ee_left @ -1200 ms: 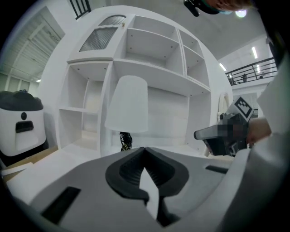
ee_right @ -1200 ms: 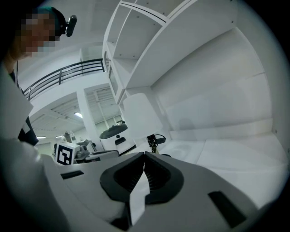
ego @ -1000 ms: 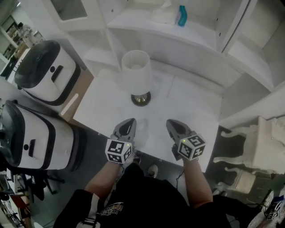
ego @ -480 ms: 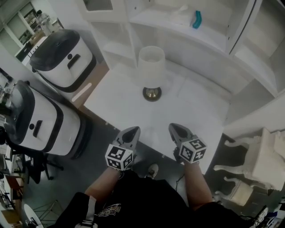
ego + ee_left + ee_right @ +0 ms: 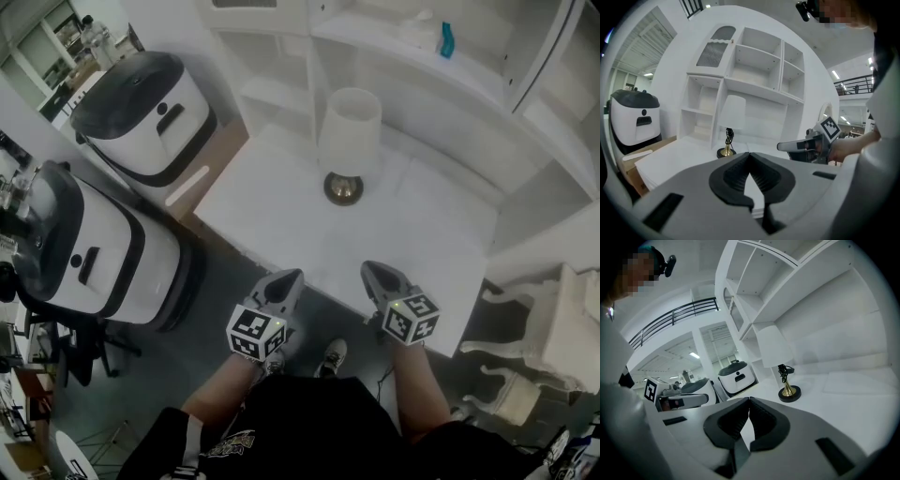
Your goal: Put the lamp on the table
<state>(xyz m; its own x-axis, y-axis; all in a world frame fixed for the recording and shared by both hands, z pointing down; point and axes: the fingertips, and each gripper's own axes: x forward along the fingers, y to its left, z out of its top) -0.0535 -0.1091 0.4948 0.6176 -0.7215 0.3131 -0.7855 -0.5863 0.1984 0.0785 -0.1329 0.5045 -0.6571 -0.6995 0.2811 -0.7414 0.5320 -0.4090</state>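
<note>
The lamp, with a white shade and a brass base, stands upright on the white table near its far edge. It shows in the left gripper view too, lamp, and in the right gripper view, lamp. My left gripper is shut and empty, held at the table's near edge. My right gripper is shut and empty beside it, also at the near edge. Both grippers are well short of the lamp and touch nothing.
White shelving rises behind the table, with a teal object on one shelf. Two white and black machines stand to the left. A white ornate chair stands to the right. The person's shoe is on the floor below.
The head view has drawn back and shifted, so the table and lamp sit further right and up. Both grippers have pulled back toward the table's near edge and stay shut.
</note>
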